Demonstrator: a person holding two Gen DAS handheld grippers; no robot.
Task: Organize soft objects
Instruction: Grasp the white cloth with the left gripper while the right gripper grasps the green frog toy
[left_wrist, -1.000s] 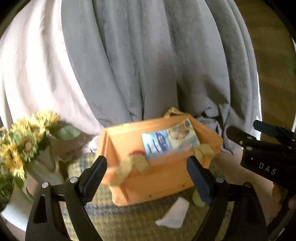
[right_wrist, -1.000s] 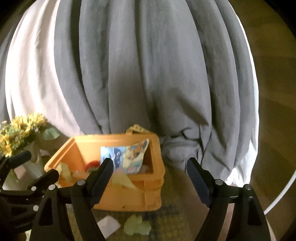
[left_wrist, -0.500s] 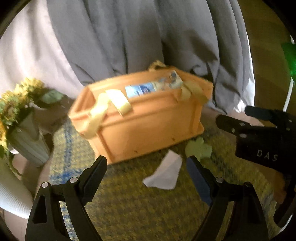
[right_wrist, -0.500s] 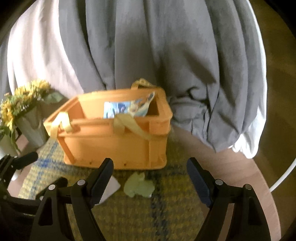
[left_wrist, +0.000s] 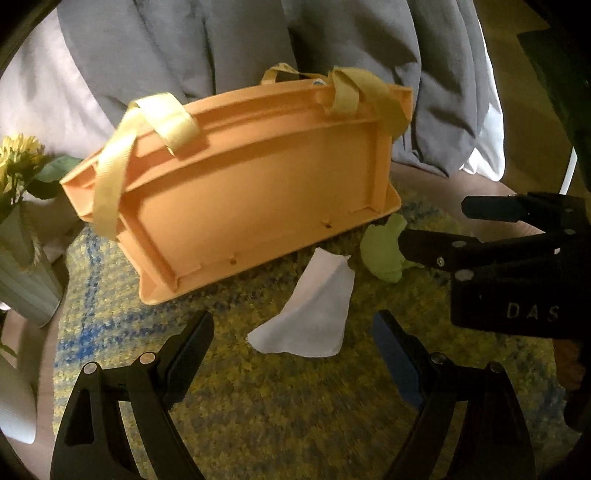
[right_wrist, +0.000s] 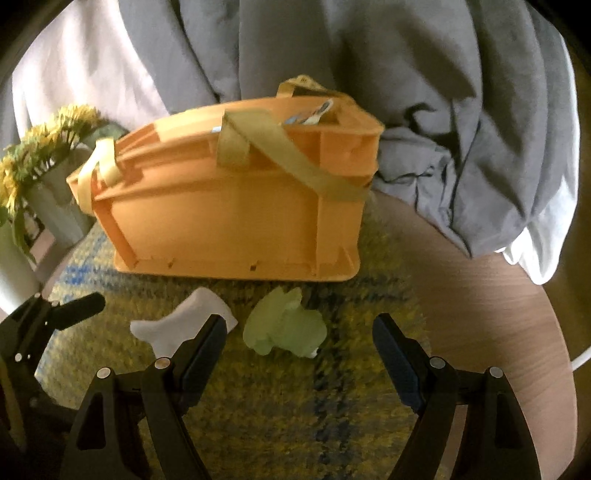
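An orange plastic crate with yellow straps stands on a yellow-green mat; soft items peek over its rim. A white cloth piece lies on the mat in front of it, and a pale green soft toy lies to its right. My left gripper is open and empty, just before the white cloth. My right gripper is open and empty, with the green toy just ahead between its fingers; it also shows in the left wrist view.
A vase of yellow sunflowers stands left of the crate. Grey and white curtains hang behind. The mat lies on a round wooden table, whose edge curves at the right.
Both grippers have dropped and come closer to the mat. The crate now looms larger and higher, and the white cloth and green toy sit near the fingertips.
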